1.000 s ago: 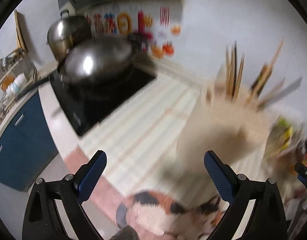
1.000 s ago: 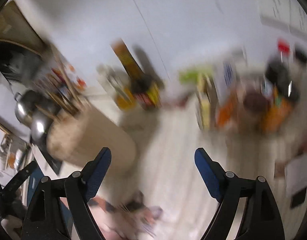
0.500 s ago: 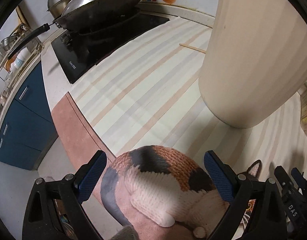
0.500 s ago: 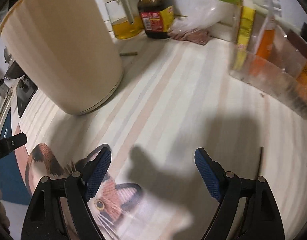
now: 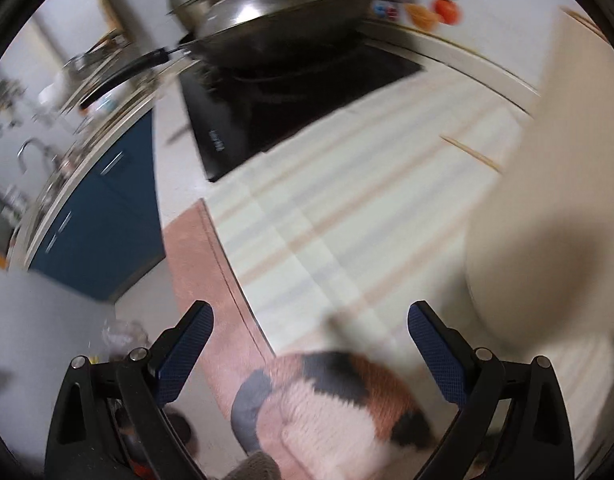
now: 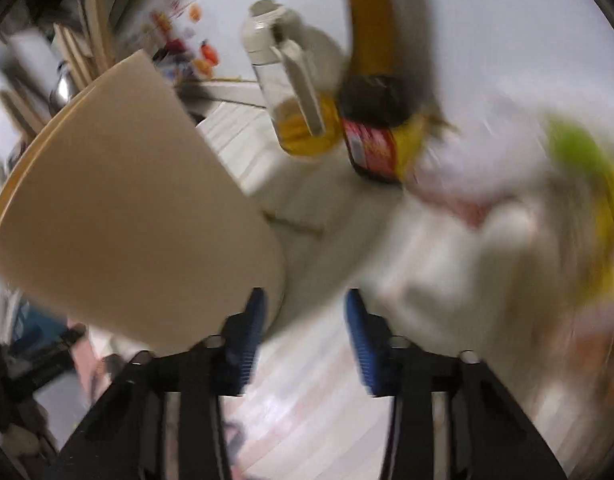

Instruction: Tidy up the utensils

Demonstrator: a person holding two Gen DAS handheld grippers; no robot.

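Observation:
A tall beige utensil holder [image 6: 119, 208] stands on the striped counter mat; wooden utensils [image 6: 95, 32] stick out of its top. It fills the right side of the left wrist view [image 5: 547, 200]. A loose chopstick [image 5: 471, 154] lies on the mat behind the holder. Another short stick [image 6: 295, 222] lies at the holder's base in the right wrist view. My left gripper [image 5: 309, 340] is open and empty, low over the mat's front edge. My right gripper [image 6: 305, 320] is partly closed, empty, just right of the holder's base. Both views are blurred.
A wok [image 5: 275, 36] sits on a black cooktop [image 5: 267, 112] at the back left. An oil jug [image 6: 295, 100] and a dark sauce bottle [image 6: 375, 120] stand behind the holder. A cat-pattern knit mat [image 5: 339, 404] lies at the front edge. Blurred packages [image 6: 547, 208] lie right.
The right gripper's fingers have narrowed from wide open and it has moved toward the holder and the bottles. The left gripper has shifted left and back a little, still open.

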